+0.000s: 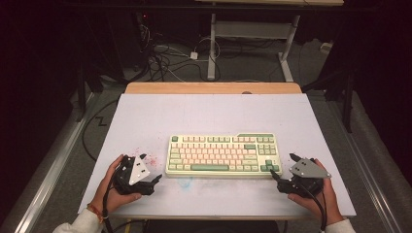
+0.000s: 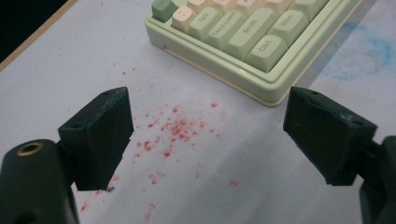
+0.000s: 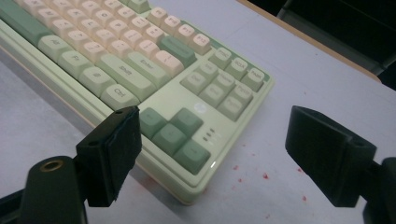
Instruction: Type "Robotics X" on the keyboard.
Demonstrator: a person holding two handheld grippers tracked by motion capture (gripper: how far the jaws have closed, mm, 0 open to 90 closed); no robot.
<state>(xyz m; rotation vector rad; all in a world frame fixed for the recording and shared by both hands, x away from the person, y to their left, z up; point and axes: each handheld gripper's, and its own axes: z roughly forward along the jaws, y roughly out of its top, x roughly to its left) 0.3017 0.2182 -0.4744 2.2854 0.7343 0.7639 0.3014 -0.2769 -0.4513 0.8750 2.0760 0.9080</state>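
Note:
A pale green and cream keyboard (image 1: 223, 155) lies near the front middle of the white table top (image 1: 209, 114). My left gripper (image 1: 149, 169) rests on the table just left of the keyboard's front left corner (image 2: 268, 95), jaws wide apart with nothing between them. My right gripper (image 1: 283, 167) sits at the keyboard's front right corner (image 3: 191, 189), open too, and its jaws straddle the arrow keys (image 3: 175, 133) without touching. A hand holds each gripper.
Red specks (image 2: 175, 128) stain the table by the left gripper, and a faint blue smudge (image 2: 362, 51) lies in front of the keyboard. A wooden edge (image 1: 214, 88) borders the table's far side. Cables (image 1: 163, 56) and a desk frame (image 1: 211, 43) stand on the floor beyond.

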